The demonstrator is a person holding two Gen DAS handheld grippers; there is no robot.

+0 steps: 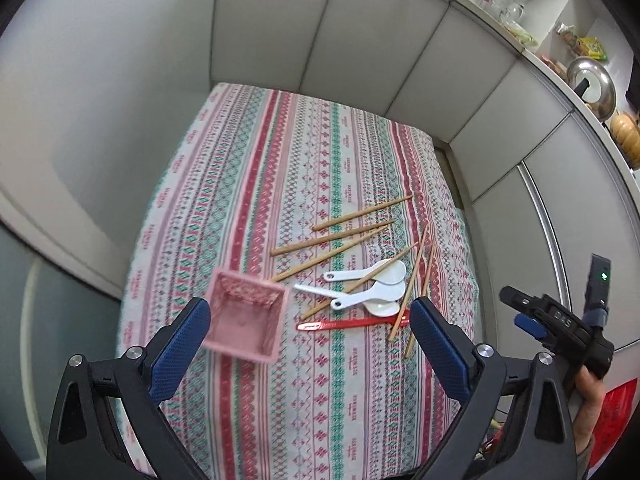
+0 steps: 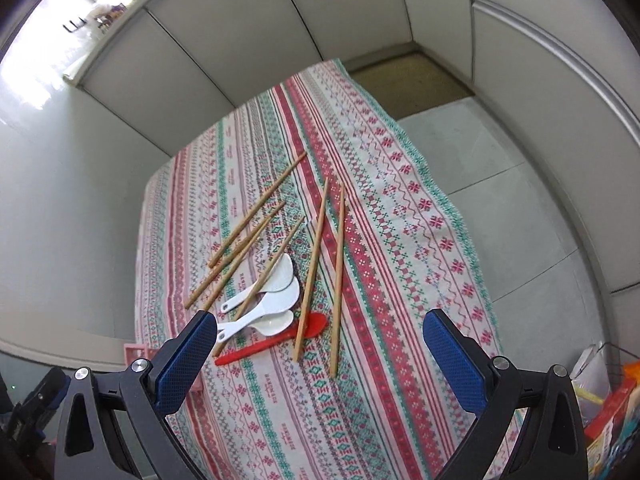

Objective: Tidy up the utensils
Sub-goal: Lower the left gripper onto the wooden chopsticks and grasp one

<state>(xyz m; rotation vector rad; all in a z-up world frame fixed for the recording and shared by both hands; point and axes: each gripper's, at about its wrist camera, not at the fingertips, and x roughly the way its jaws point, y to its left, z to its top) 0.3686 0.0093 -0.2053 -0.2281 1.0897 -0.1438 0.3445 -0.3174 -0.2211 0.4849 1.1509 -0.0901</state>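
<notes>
A pink square basket [image 1: 246,322] stands empty on the patterned tablecloth [image 1: 320,400], just ahead of my left gripper's left finger [image 1: 182,354]. To its right lie several wooden chopsticks [image 1: 332,236], three white spoons [image 1: 366,274] and a red spoon [image 1: 352,323], loosely piled. My left gripper [image 1: 310,340] hangs open above the cloth with nothing in it. From the right wrist, the chopsticks [image 2: 340,276], white spoons [image 2: 272,300] and red spoon [image 2: 268,346] lie ahead of my open, empty right gripper [image 2: 320,352]. Only a corner of the basket [image 2: 136,350] shows there.
The table is boxed in by grey partition panels [image 1: 280,32] at the back and sides. The right gripper held by a hand [image 1: 560,328] shows at the right of the left wrist view. A shelf [image 1: 580,64] with kitchenware runs above the partition. Floor [image 2: 500,200] lies right of the table.
</notes>
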